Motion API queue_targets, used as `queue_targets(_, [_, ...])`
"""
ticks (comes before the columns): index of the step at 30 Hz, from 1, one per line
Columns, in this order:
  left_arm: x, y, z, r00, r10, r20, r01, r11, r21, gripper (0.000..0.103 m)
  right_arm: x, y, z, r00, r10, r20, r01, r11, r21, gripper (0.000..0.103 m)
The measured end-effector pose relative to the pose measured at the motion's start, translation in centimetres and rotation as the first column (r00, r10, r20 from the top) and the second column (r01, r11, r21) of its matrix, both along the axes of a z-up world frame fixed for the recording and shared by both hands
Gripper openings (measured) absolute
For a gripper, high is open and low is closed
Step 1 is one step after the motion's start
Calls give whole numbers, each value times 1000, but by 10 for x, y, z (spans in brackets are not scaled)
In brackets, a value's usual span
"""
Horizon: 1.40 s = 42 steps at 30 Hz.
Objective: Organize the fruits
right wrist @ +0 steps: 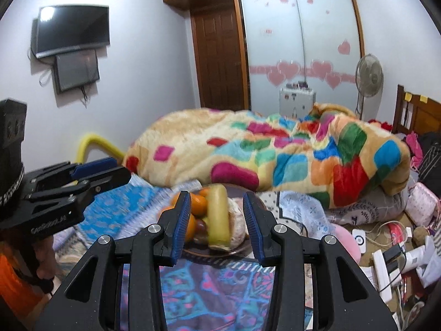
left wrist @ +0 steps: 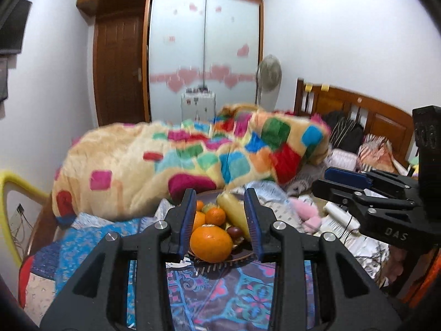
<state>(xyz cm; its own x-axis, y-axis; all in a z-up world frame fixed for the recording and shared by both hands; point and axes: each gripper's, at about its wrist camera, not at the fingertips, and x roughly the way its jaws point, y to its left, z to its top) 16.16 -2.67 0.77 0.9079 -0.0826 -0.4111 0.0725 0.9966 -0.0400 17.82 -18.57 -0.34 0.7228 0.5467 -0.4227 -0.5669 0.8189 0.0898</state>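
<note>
The fruit sits piled on a dark plate (left wrist: pixel 242 258) on the bed: a large orange (left wrist: pixel 210 243) in front, smaller oranges (left wrist: pixel 215 215) behind, a banana (left wrist: pixel 234 213) across them. Nothing lies outside the plate, so sorting appears either finished or not yet begun.

Left claw (left wrist: pixel 219 222): jaws apart, empty, short of the plate. Right claw (right wrist: pixel 217 219): jaws apart, empty.

Only the right view shows a pale round item (right wrist: pixel 236 220) beside the banana; only the left shows a dark small fruit (left wrist: pixel 234 231).

Left gripper (left wrist: pixel 220 223), right gripper (right wrist: pixel 217 224): fingers spread, empty, side by side.
</note>
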Motion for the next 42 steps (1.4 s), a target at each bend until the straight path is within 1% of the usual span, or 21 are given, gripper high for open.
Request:
queue_targets(3, [-36,-5,22,998,-5,66,7,1000,-19,36,-30,-3,20,998,-10,59,8,999,41,36])
queue_targets(5, [-56,-8,34,995,-1,101,3,1000,-22,40,-49,-6,31,996,-15,93,8,997,72,41])
queue_targets(7, [-78,-11,44,989,14,147,-11,1000,-16,49,-72,-9,43,989,-34,143,20,995,98,46])
queue_targets(9, [-101,-13,54,981,25,193,-23,1000,-11,55,-91,-11,51,980,-56,191,35,993,112,49])
queue_targets(11, [-119,-13,60,974,36,223,-35,999,-9,59,-109,-11,58,971,-72,228,44,991,124,55])
queue_targets(15, [-148,-11,68,965,57,256,-54,998,-18,74,-136,-12,65,957,-94,275,59,990,131,62])
queue_targets(16, [-152,-10,68,964,59,260,-55,998,-21,80,-141,-12,66,953,-99,287,63,989,131,66])
queue_targets(17, [-159,-9,70,961,61,268,-56,998,-26,82,-147,-11,67,948,-105,299,68,989,131,72])
queue_targets(18, [-164,-8,70,959,67,275,-62,998,-27,85,-152,-11,67,945,-111,307,73,988,133,75])
queue_targets(20, [-174,-7,70,954,81,289,-77,997,-26,88,-157,-10,67,941,-121,317,80,987,141,83])
queue_targets(22, [-180,-6,70,953,85,291,-80,996,-31,92,-161,-10,67,940,-126,317,82,985,149,87])
queue_targets(24, [-186,-5,69,952,91,293,-84,996,-33,95,-164,-12,65,940,-129,316,85,985,151,89])
queue_targets(26, [-190,-5,68,950,96,296,-91,995,-32,97,-166,-12,64,938,-139,319,93,983,157,97])
queue_targets(28, [-193,-4,68,949,100,299,-97,995,-27,99,-167,-14,64,933,-154,325,104,981,166,101])
queue_targets(31, [-197,-4,66,947,108,304,-107,994,-21,102,-170,-13,63,931,-160,328,111,980,163,102])
queue_targets(35, [-202,-3,64,948,106,300,-105,994,-19,103,-177,-13,59,928,-169,332,123,980,157,103])
queue_targets(42, [-199,-3,61,950,115,290,-112,993,-25,103,-179,-12,57,929,-173,326,128,980,154,103])
